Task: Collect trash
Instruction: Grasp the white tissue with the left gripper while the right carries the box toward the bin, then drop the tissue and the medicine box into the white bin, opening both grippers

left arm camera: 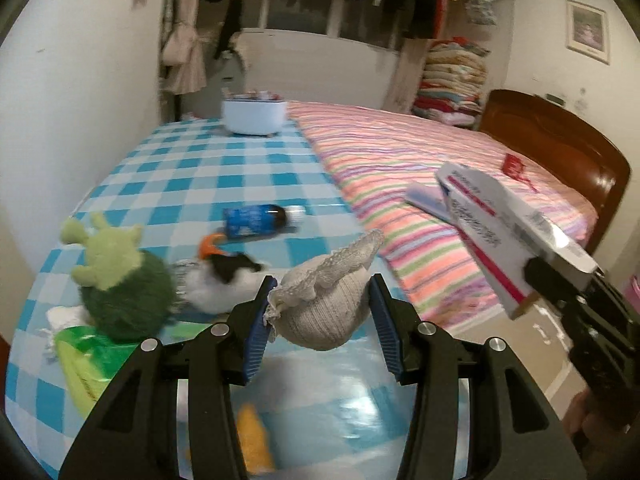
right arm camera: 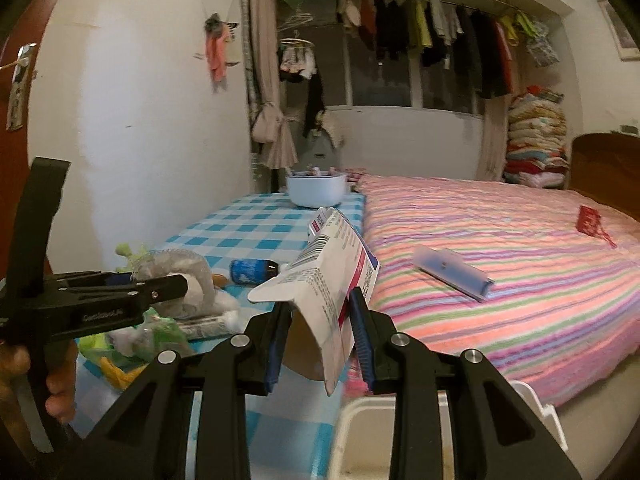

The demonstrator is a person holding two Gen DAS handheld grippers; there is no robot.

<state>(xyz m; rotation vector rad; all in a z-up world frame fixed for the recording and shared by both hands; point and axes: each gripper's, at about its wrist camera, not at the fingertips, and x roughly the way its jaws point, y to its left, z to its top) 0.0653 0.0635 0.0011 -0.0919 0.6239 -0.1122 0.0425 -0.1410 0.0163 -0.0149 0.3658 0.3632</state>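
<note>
My left gripper (left arm camera: pixel 323 280) is shut on a balled grey knitted sock with a lace edge (left arm camera: pixel 328 312), held above the blue-checked cloth (left arm camera: pixel 180 168). In the right wrist view that left gripper (right arm camera: pixel 180 282) reaches in from the left with the grey sock (right arm camera: pixel 188 268) in its jaws. My right gripper (right arm camera: pixel 320 300) is shut on a flattened white and red carton (right arm camera: pixel 332 256). From the left wrist view, the right gripper (left arm camera: pixel 538 280) holds the carton (left arm camera: pixel 492 232) over the bed's edge. A blue-labelled bottle (left arm camera: pixel 260 222) lies on its side on the cloth.
A white tub (left arm camera: pixel 254 116) with items in it stands at the cloth's far end. A green plush toy (left arm camera: pixel 120 280), a black-and-white plush (left arm camera: pixel 224 276) and a green bag (left arm camera: pixel 88 348) crowd the near left. On the striped bed (right arm camera: pixel 520 240) lie a pale blue packet (right arm camera: pixel 452 270) and a red item (right arm camera: pixel 588 218). A white container rim (right arm camera: pixel 360 420) sits below.
</note>
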